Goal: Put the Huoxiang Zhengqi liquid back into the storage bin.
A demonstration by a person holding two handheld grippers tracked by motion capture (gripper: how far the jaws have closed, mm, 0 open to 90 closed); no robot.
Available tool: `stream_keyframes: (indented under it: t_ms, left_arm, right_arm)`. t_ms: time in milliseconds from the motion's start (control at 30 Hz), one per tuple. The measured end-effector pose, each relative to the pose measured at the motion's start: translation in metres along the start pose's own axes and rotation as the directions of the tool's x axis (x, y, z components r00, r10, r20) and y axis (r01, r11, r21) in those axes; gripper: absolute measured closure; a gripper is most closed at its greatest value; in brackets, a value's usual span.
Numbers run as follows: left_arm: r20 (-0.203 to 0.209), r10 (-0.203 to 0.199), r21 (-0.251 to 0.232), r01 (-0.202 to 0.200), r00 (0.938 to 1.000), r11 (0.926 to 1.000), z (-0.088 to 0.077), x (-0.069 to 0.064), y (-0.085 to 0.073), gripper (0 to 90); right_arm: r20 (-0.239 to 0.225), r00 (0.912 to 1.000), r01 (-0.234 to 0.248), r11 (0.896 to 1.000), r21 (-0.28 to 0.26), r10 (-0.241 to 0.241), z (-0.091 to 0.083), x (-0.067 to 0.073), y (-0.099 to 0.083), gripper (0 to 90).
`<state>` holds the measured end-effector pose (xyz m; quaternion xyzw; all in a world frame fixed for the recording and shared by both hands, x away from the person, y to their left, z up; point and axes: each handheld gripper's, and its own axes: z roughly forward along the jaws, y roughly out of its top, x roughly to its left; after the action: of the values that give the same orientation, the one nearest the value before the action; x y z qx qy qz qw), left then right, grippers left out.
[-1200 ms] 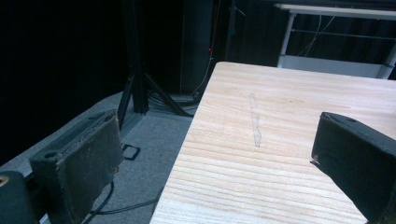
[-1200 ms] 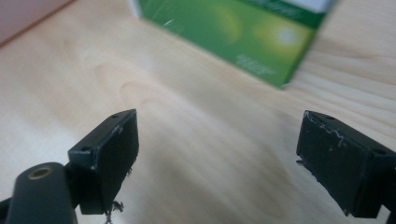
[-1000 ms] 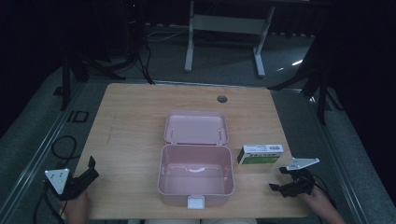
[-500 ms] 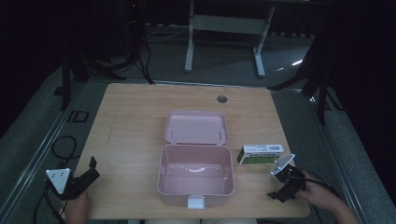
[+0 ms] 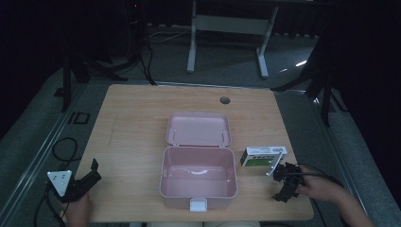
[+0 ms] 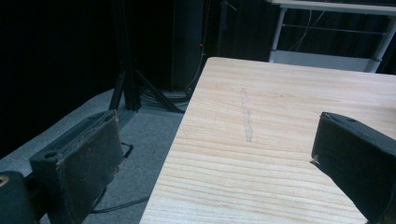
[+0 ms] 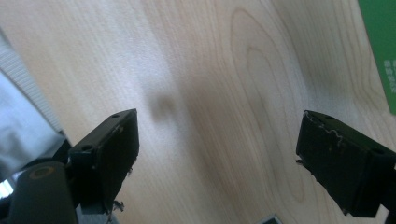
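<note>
A pink box [image 5: 197, 176] lies open at the middle of the wooden table [image 5: 137, 123], its lid [image 5: 199, 128] folded back flat behind it. A white and green carton [image 5: 262, 156] rests to its right; its green face [image 7: 380, 42] shows at the top right of the right gripper view. My right gripper [image 5: 283, 182] hovers just in front of the carton, tilted down at the bare wood, open [image 7: 217, 154] and holding nothing. My left gripper [image 5: 90, 176] sits at the table's front left corner, open [image 6: 219, 154] over the table's left edge.
A round cable hole [image 5: 224, 100] marks the table's back edge. A white desk frame [image 5: 227, 26] stands beyond the table. Dark tripod legs [image 5: 321, 85] stand at the right, black stands and cables [image 5: 127, 56] at the left. Grey carpet [image 6: 140, 135] lies beside the table.
My right gripper has moved left and forward toward the carton and turned, its grey plate now upright beside the carton. The left gripper has barely shifted.
</note>
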<state>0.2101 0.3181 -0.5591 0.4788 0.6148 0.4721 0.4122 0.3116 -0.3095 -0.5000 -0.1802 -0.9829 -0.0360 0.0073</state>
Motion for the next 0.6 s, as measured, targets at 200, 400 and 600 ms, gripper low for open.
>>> stream_keyframes:
  t_ms: [200,400,600]
  left_arm:
    - [0.005,-0.001,0.001,0.001,1.0000,1.0000,0.000,0.000,0.000,2.1]
    - [0.008,-0.002,0.003,0.002,1.0000,1.0000,0.000,0.000,0.000,2.1]
    - [0.014,-0.004,0.007,0.004,0.9999,1.0000,0.001,0.000,0.000,2.1]
  right_arm:
    - [-0.032,0.9980,0.056,0.996,0.068,-0.053,-0.002,0.005,0.011,13.4]
    - [-0.089,0.9874,0.138,0.988,0.074,-0.131,-0.003,0.017,0.022,13.4]
    - [-0.092,0.9729,0.217,0.975,0.054,-0.212,-0.016,0.025,0.032,14.1]
